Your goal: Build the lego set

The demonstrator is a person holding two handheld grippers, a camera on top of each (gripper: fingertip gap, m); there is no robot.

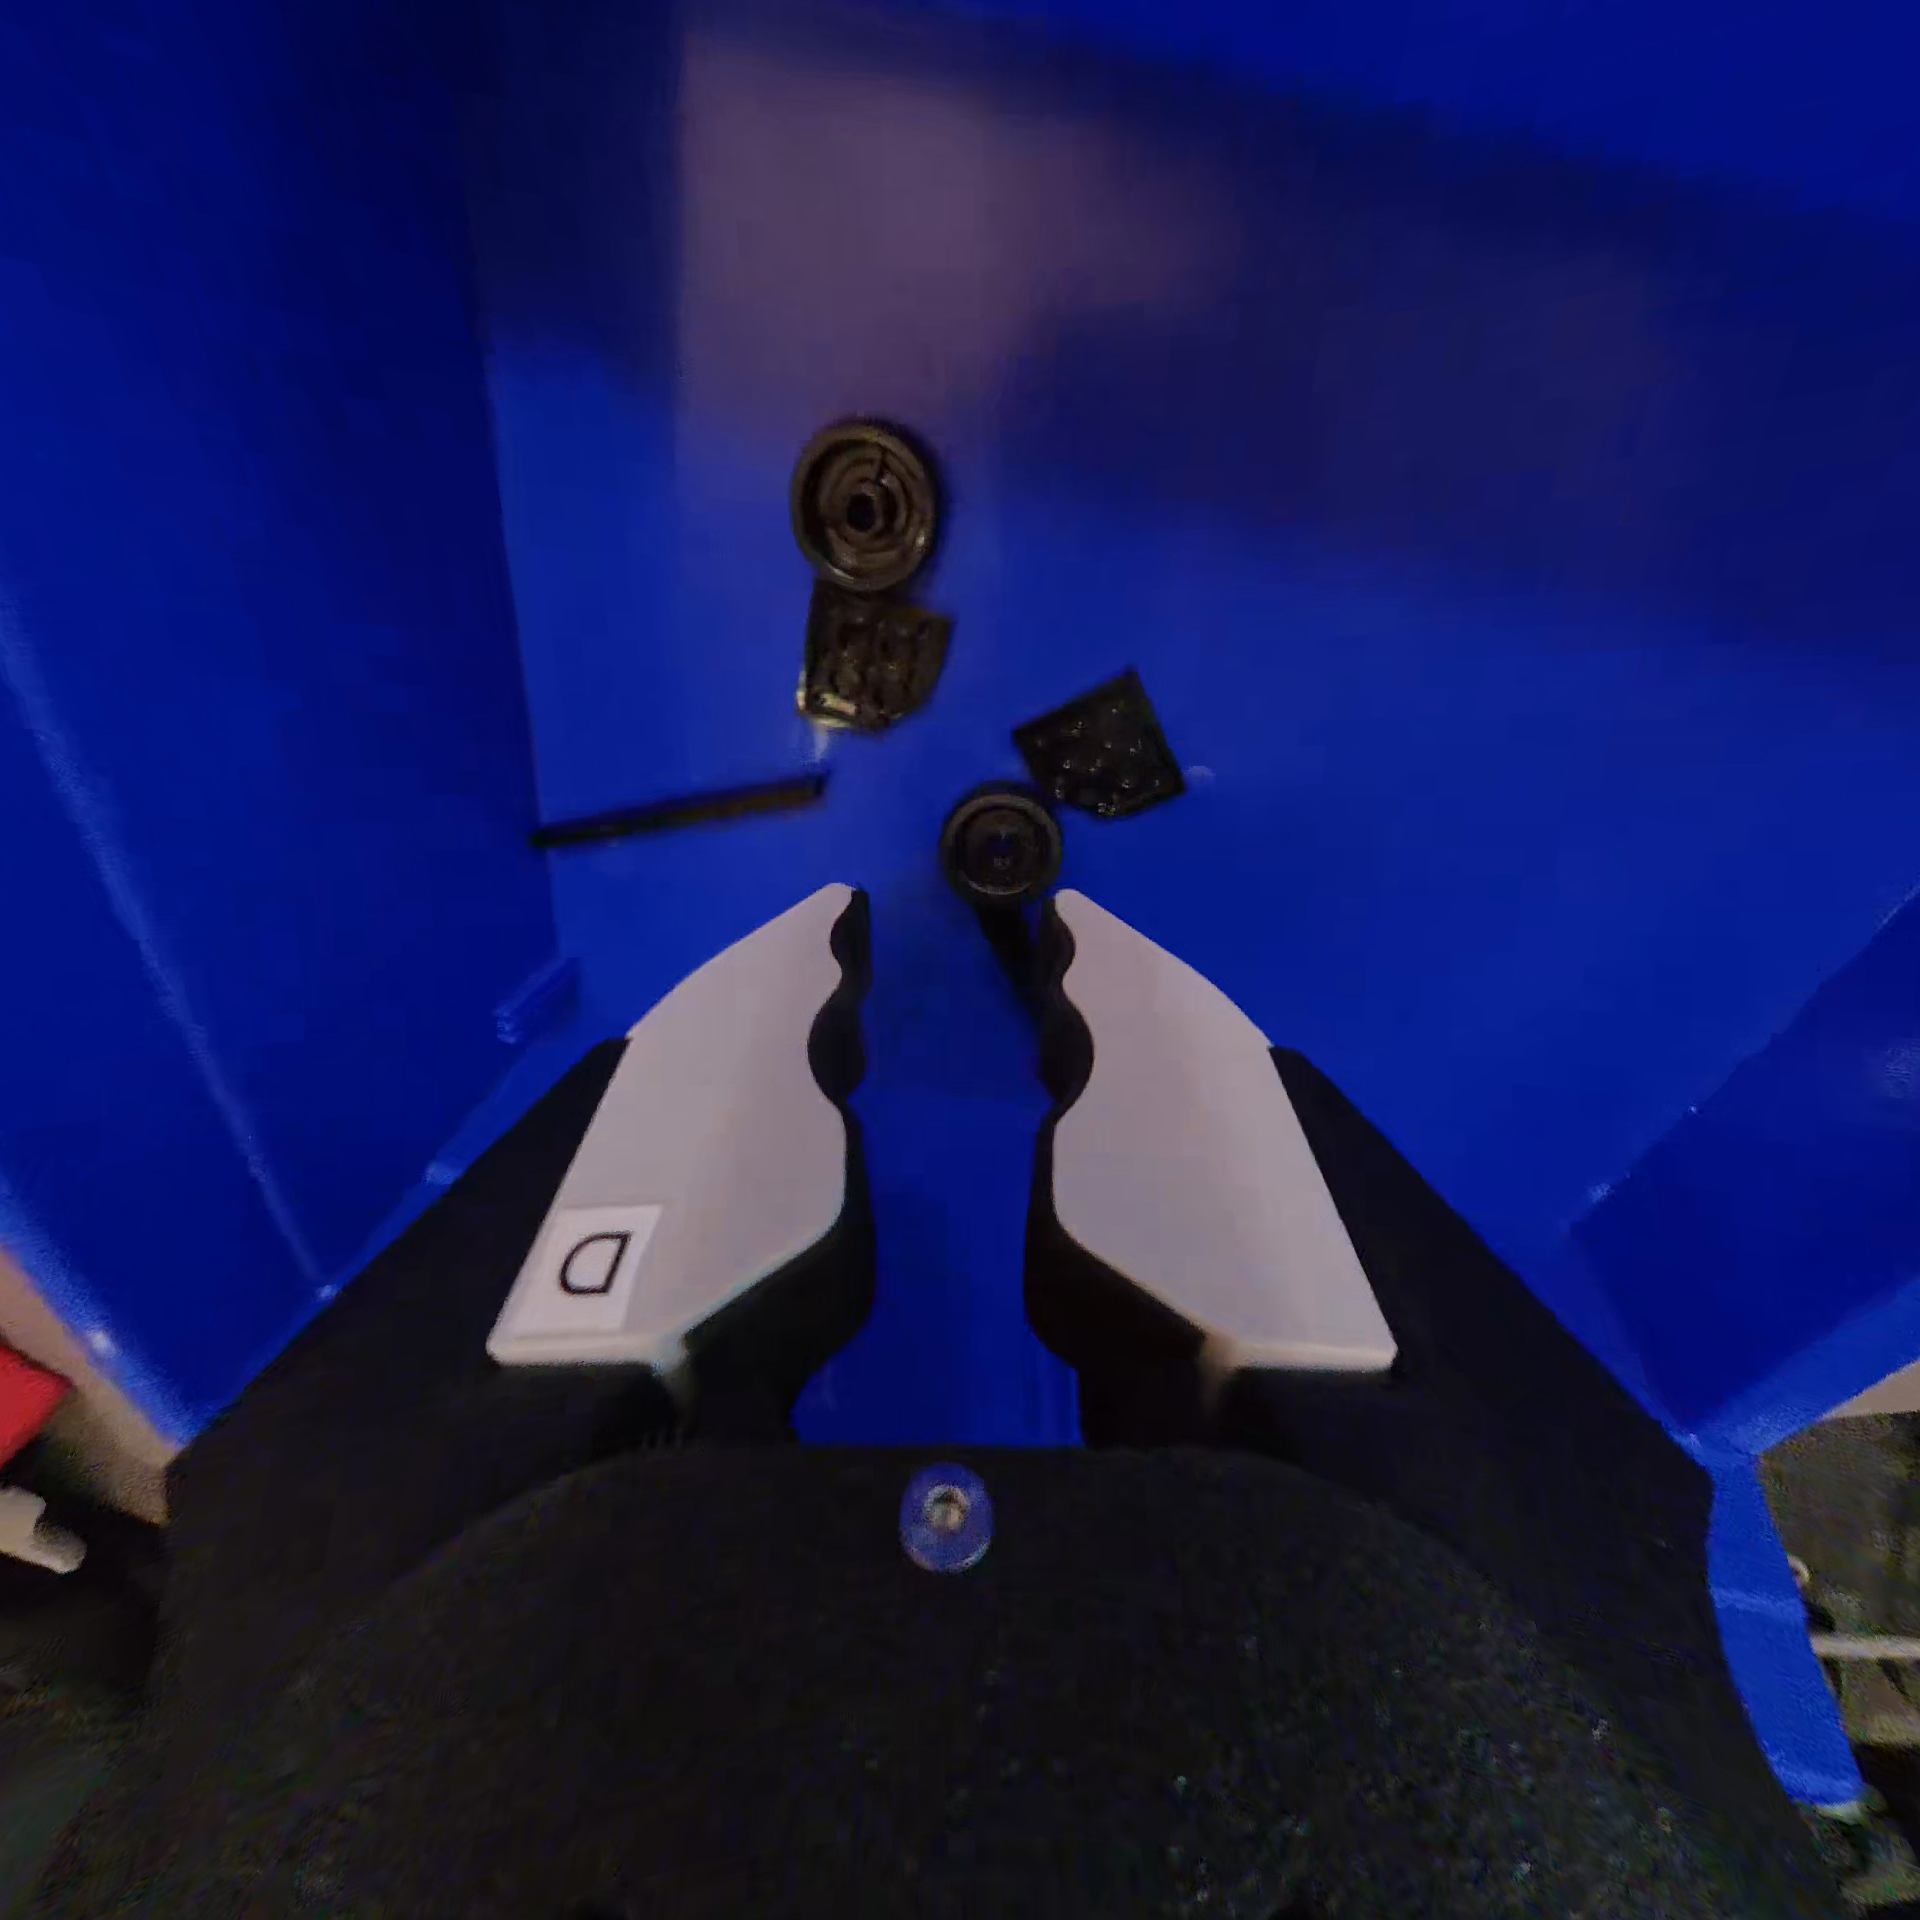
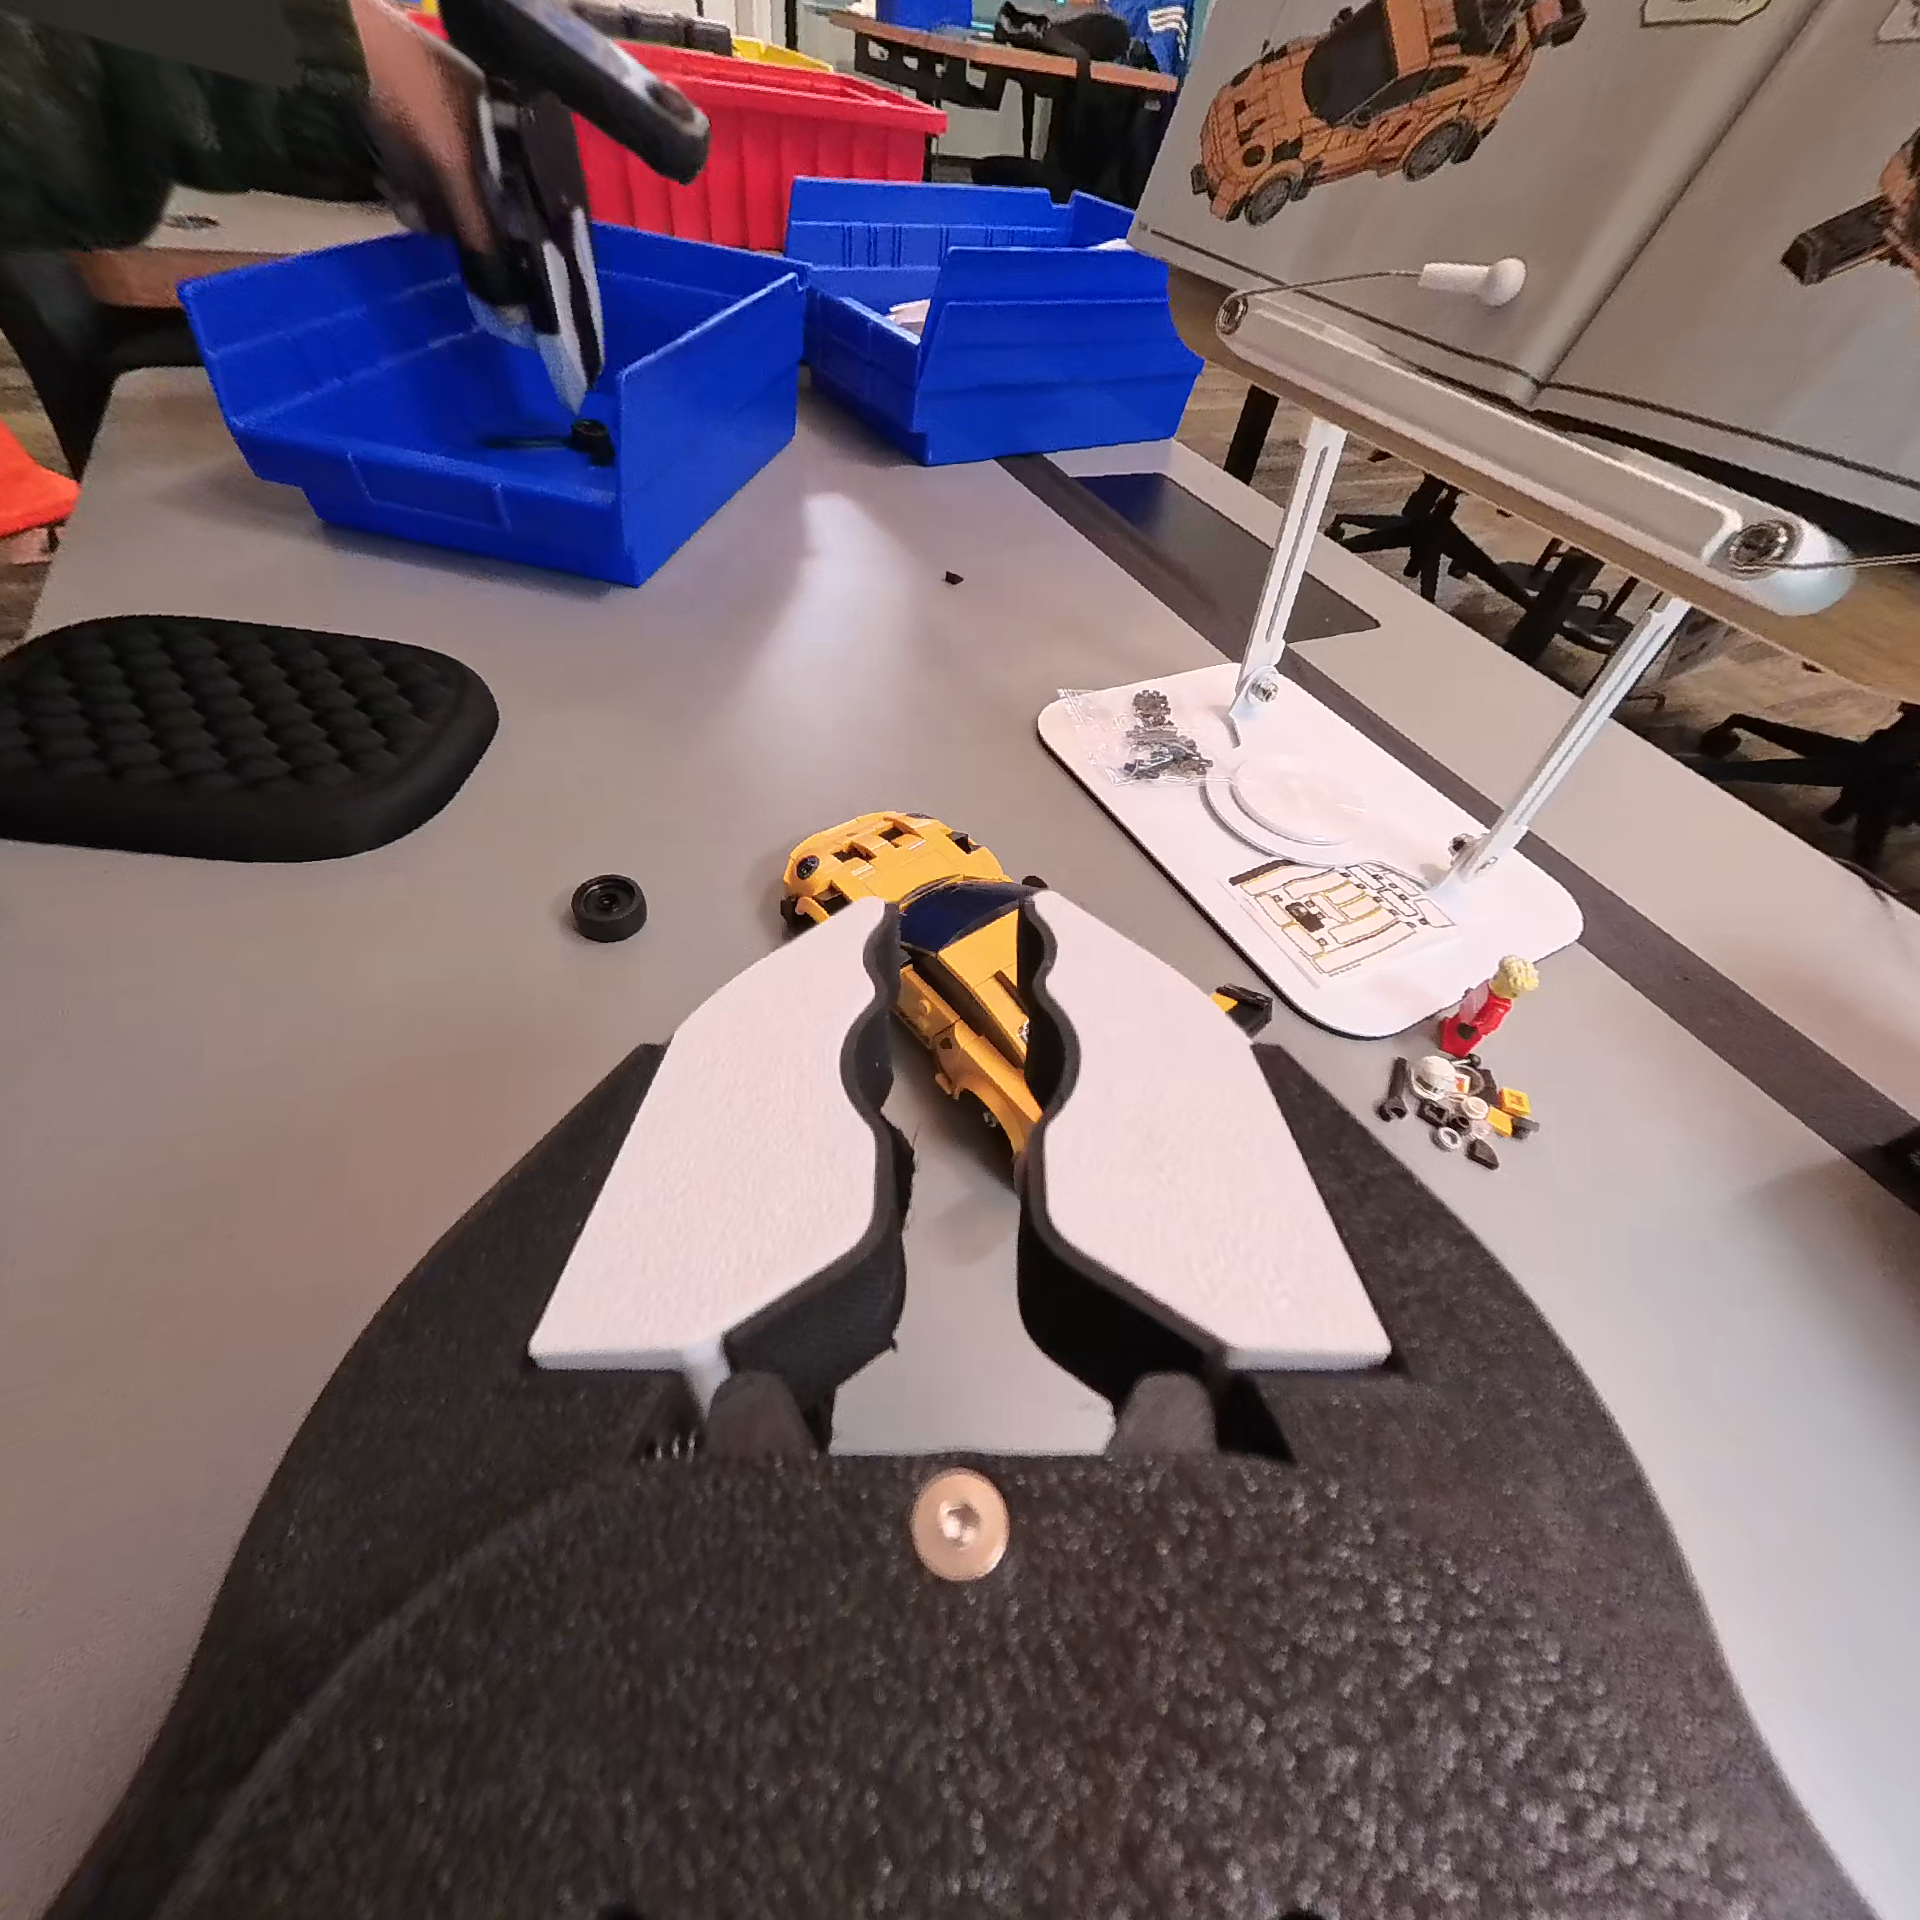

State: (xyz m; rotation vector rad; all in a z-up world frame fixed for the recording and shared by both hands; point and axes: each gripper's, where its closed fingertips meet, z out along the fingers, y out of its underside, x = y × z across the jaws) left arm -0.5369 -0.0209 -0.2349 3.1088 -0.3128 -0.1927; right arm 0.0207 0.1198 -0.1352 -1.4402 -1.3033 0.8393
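So the grey table (image 2: 727, 665) takes up most of the right wrist view, with a black bumpy pad (image 2: 218, 727) at the left edge, two blue bins and a red bin (image 2: 769, 156) up top, and office chairs and desks blurry behind. An instruction booklet (image 2: 1558, 177) sits on a white stand (image 2: 1351, 831) at upper right, with a minifigure (image 2: 1491, 1003) and a little pile of loose parts (image 2: 1460, 1112) just below its base. The right tool (image 2: 961, 920) is partly closed around the yellow lego car (image 2: 935, 935) mid-frame, though I can't tell if it's really clamping. A loose black tire (image 2: 609, 906) lies to the left.

Only the left wrist view shows inside the nearer blue bin (image 1: 312, 520): the left tool (image 1: 956, 899) is spread fairly wide right by a small black wheel (image 1: 1001, 844), with a bigger tire (image 1: 864, 506), two black plates and a black rod (image 1: 675, 812) farther up.
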